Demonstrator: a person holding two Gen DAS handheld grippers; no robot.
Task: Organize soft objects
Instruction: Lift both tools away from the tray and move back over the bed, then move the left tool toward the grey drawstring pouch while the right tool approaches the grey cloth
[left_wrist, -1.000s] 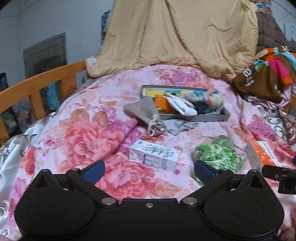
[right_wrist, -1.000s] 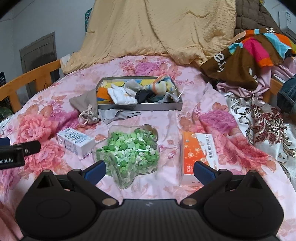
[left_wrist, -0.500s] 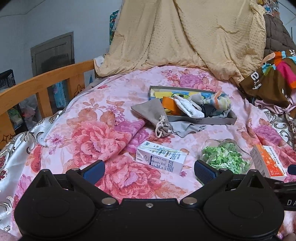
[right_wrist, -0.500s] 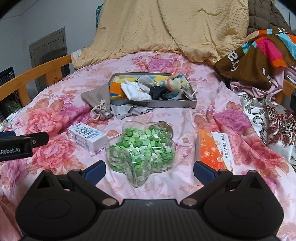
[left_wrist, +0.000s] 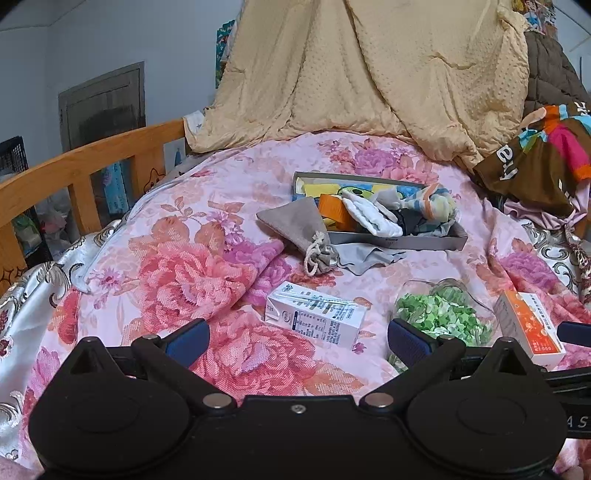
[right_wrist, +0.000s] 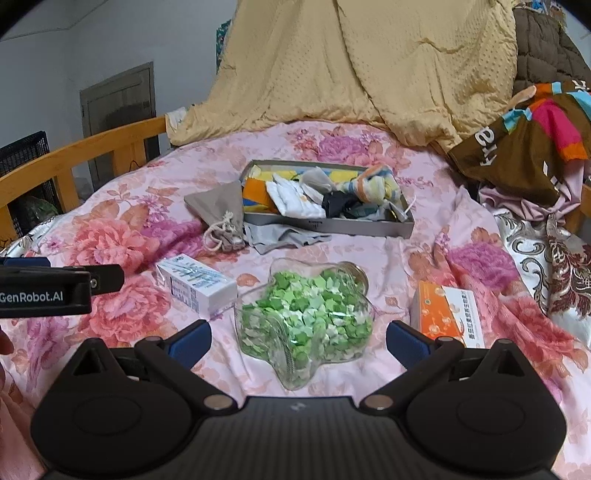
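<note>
A shallow grey tray (left_wrist: 399, 242) (right_wrist: 332, 226) lies mid-bed, holding rolled socks and folded cloths. A grey drawstring pouch (left_wrist: 299, 225) (right_wrist: 221, 212) leans on its left end, and a grey cloth (left_wrist: 369, 256) (right_wrist: 280, 234) lies in front of it. My left gripper (left_wrist: 297, 338) is open over the floral cover, near a white carton (left_wrist: 317, 319) (right_wrist: 195, 282). My right gripper (right_wrist: 297, 338) is open, with a star-shaped glass jar (right_wrist: 306, 314) (left_wrist: 439, 314) of green paper stars lying between its fingers without touching them.
An orange and white box (right_wrist: 447, 314) (left_wrist: 528, 325) lies to the right of the jar. A tan blanket (left_wrist: 369, 74) hangs behind the tray, with colourful clothes (right_wrist: 528, 147) at the right. A wooden bed rail (left_wrist: 92, 173) runs along the left.
Both grippers have drawn back and shifted left, so the tray and the bed's objects sit farther right in view. Both stay open, and nothing on the bed has moved.
</note>
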